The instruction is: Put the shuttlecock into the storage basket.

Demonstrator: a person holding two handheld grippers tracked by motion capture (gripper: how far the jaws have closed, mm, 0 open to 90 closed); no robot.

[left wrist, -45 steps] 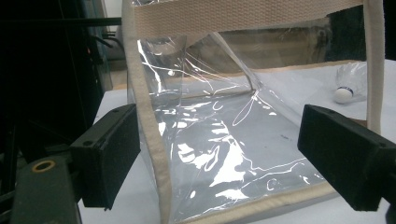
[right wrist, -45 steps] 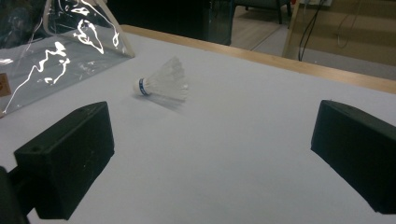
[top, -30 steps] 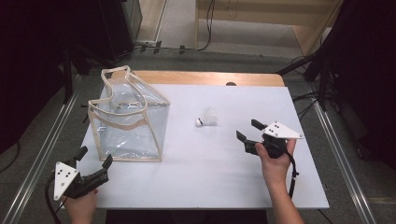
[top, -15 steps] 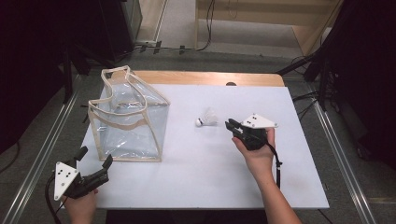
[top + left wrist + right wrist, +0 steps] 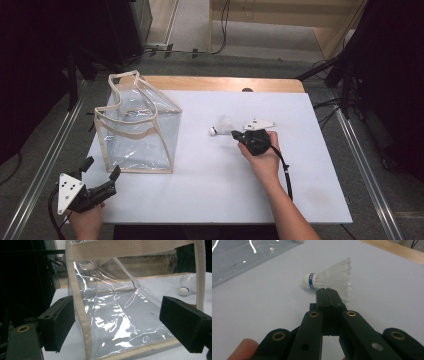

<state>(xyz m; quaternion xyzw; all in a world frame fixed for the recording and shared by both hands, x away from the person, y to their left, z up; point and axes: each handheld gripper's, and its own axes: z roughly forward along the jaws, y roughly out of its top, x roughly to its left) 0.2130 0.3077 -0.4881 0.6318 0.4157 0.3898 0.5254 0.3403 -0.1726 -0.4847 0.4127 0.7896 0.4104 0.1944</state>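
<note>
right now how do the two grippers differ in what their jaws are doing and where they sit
The left gripper has its jaws wide apart with nothing between the pads; the right gripper has its jaws pressed together, holding nothing. The left gripper sits at the table's near left corner facing the clear bag; the right gripper is mid-table with its tips right behind the shuttlecock, whose feathers they meet or nearly meet. Both are black, hand-held, with a grey three-cornered plate on top.
</note>
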